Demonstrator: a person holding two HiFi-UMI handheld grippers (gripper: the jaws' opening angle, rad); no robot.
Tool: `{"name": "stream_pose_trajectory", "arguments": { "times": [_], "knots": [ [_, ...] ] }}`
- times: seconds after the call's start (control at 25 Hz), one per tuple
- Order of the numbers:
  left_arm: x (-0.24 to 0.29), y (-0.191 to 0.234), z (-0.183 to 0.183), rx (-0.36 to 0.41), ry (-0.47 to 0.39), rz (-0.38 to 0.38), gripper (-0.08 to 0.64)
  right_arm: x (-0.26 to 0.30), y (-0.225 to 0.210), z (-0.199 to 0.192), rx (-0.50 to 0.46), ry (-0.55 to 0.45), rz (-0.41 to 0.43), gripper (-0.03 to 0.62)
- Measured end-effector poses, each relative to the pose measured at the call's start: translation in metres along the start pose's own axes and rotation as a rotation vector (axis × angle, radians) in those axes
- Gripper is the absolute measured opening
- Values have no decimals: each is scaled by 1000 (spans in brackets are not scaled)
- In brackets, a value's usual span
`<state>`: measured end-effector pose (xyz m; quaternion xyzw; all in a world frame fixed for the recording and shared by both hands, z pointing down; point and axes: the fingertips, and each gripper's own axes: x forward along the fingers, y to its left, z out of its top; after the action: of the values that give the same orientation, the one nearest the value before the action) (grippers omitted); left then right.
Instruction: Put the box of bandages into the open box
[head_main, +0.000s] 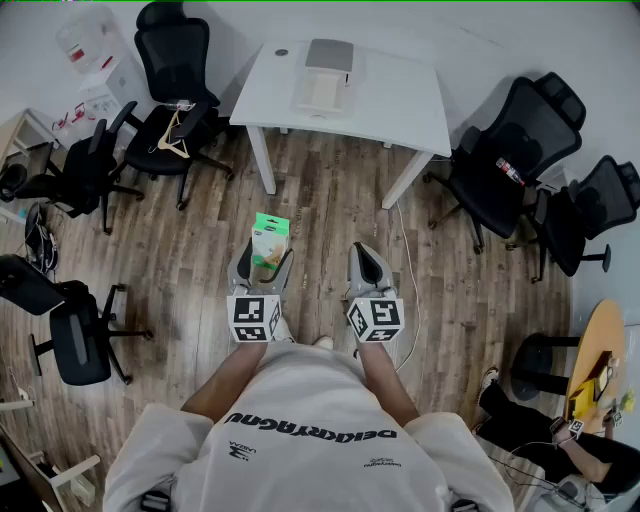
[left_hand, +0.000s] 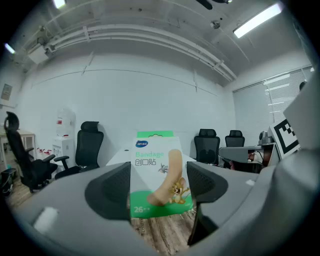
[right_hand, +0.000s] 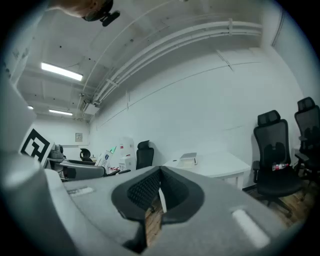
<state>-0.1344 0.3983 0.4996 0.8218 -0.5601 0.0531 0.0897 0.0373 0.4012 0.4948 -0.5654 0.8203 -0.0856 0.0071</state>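
The box of bandages is green and white with a cartoon plaster printed on it. It stands upright in the air over the floor, with my left gripper shut on it. In the left gripper view the box of bandages fills the gap of the left gripper, a dark pad against each side. My right gripper hangs beside it, shut and empty; in its own view the right gripper shows its pads together. The open box lies on the white table well ahead, also seen as the open box.
Black office chairs stand left and right of the table, more at the far left. A cable runs over the wooden floor. A seated person is at the bottom right by a round wooden table.
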Motion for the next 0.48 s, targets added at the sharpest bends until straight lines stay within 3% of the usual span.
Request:
{"name": "stream_pose_trajectory", "arguments": {
  "times": [0.48],
  "knots": [
    [-7, -28, 1, 2, -14, 7, 364, -23, -11, 2, -9, -18, 59, -3]
  ]
}}
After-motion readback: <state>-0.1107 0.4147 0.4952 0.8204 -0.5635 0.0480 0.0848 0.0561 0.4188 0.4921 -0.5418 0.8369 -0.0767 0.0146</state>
